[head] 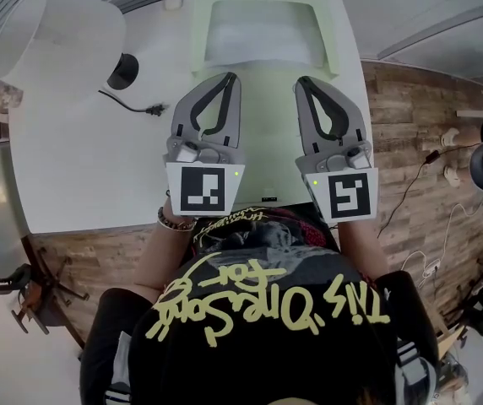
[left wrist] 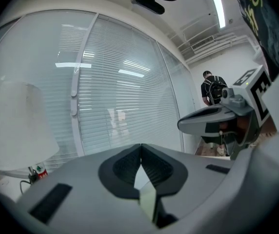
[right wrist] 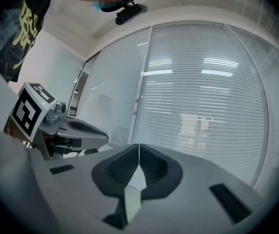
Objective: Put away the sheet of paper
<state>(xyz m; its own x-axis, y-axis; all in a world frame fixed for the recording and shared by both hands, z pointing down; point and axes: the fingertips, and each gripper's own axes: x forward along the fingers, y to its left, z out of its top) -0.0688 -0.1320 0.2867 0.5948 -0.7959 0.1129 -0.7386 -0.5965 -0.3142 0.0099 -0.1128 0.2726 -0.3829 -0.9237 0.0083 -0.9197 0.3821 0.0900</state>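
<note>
A pale green sheet of paper lies lengthwise on the white round table, and its far part looks curved upward. Both grippers rest side by side over the sheet with their jaws pointing away from me. The left gripper is shut, and in the left gripper view a pale green sliver of paper shows pinched between its jaws. The right gripper is shut likewise, with a strip of the same paper between its jaws.
A white lamp shade with a black base and a loose plug and cord stands at the table's left. Wooden floor with cables lies to the right. Window blinds and a person in black are beyond.
</note>
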